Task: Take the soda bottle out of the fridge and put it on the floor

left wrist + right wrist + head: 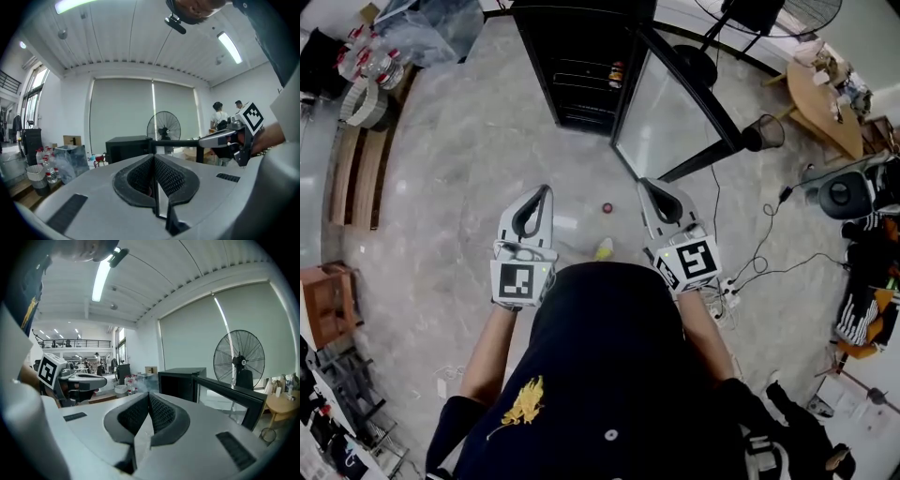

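Pointing seemingly level, left tool (546, 189) and right tool (644, 184) sit closed.

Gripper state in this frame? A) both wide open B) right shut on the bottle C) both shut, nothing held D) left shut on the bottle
C: in their own views, the left gripper and the right gripper each show their jaws pressed together with nothing between them.
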Demonstrator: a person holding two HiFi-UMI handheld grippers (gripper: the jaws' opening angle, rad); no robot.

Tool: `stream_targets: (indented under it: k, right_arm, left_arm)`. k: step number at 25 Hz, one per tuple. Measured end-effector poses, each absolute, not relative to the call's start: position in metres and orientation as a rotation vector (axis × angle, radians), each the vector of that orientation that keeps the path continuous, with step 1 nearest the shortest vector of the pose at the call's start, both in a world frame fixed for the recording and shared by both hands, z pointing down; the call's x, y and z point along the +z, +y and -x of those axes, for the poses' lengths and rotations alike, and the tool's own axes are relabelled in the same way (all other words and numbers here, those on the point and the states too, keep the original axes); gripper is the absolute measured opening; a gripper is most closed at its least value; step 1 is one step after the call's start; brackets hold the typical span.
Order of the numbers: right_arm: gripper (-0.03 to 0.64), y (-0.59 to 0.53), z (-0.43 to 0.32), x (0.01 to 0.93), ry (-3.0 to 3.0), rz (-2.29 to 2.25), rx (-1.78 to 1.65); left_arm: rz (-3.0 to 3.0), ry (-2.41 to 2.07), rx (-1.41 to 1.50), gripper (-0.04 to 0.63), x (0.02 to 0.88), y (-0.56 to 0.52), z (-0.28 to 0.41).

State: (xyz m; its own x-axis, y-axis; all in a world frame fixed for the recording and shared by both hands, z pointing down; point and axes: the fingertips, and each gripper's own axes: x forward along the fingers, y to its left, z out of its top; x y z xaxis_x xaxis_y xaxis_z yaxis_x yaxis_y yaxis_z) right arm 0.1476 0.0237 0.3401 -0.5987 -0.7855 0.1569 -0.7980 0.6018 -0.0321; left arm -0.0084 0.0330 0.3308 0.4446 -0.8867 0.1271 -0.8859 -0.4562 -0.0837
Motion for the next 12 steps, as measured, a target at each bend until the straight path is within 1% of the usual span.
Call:
stream_targets:
  k: [12]
  right_arm:
    - [-0.003, 0.023, -0.161, 0.332, -2.689, -1.372, 0.118]
  left_arm:
    - [2.664, 1.621, -0.213, 0.018, 0.327, 0.025, -0.003]
